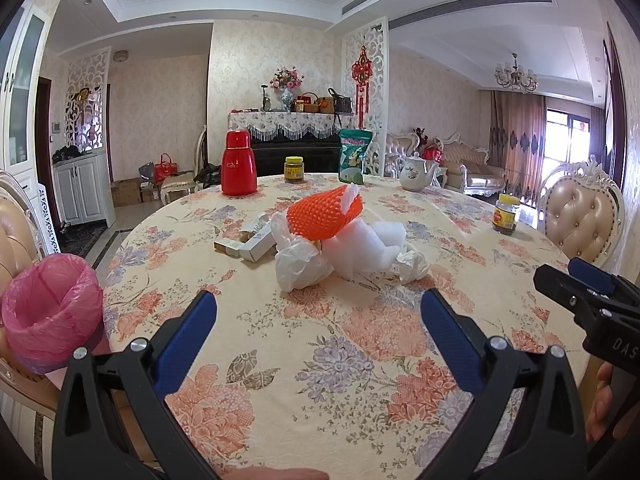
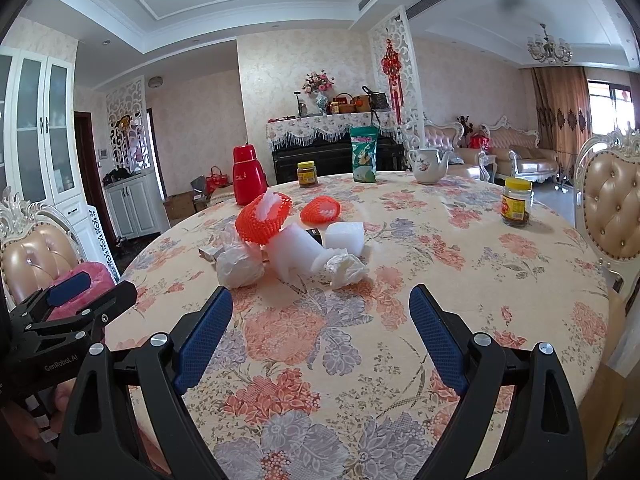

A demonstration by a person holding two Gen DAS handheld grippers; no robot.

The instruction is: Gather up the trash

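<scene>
Trash pile (image 1: 340,240) sits in middle of counter (image 1: 360,360): orange net (image 1: 324,216), white bag (image 1: 298,260), foam bits (image 2: 304,252), crumpled tissue (image 2: 346,268). Pink bin (image 1: 50,308) waits on chair at left.

Best way, I think: take one light piece at time, pinch soft part, carry low to bin.

Left gripper (image 1: 318,312) spread wide, holds nothing, touches nothing. Right gripper (image 2: 320,308) same, wide and free, both short of pile.

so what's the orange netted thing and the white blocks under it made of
Orange netted sleeve: looks like soft foam mesh, matte, with an open diamond lattice. White blocks: probably packing foam, dull and slightly translucent, with cut edges. The crumpled white bag beside them seems to be thin glossy plastic.
</scene>
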